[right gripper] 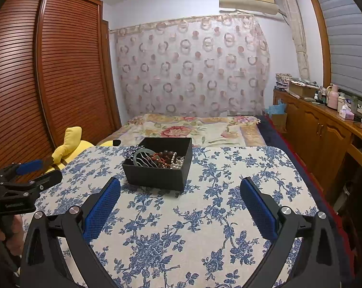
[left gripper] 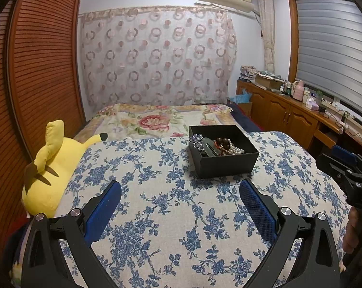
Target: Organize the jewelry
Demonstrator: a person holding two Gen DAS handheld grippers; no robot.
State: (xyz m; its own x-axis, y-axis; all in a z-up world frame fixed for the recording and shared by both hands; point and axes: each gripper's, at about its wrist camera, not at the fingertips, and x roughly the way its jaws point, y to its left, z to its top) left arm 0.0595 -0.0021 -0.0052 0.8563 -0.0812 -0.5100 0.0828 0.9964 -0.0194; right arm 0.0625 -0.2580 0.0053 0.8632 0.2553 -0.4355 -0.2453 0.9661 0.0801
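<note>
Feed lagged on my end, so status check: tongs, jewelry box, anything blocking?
Left tongs open, empty. Right tongs open, empty. Black box of tangled jewelry ahead on the floral cloth, untouched. Path clear.

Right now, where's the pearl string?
The pearl string lies in the black box on the floral cloth, at its near right corner beside the brown beads; both open grippers are short of it.

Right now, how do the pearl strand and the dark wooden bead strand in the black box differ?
Colour: the pearl strand is glossy white; the dark wooden bead strand is brown.
Bead size: the pearl strand's beads look smaller than the dark wooden bead strand's.
Place: from the right wrist view the pearl strand lies nearer the right wall of the black box, the dark wooden bead strand toward the middle.
Shared: both sit tangled in the same heap, touched by neither gripper.
</note>
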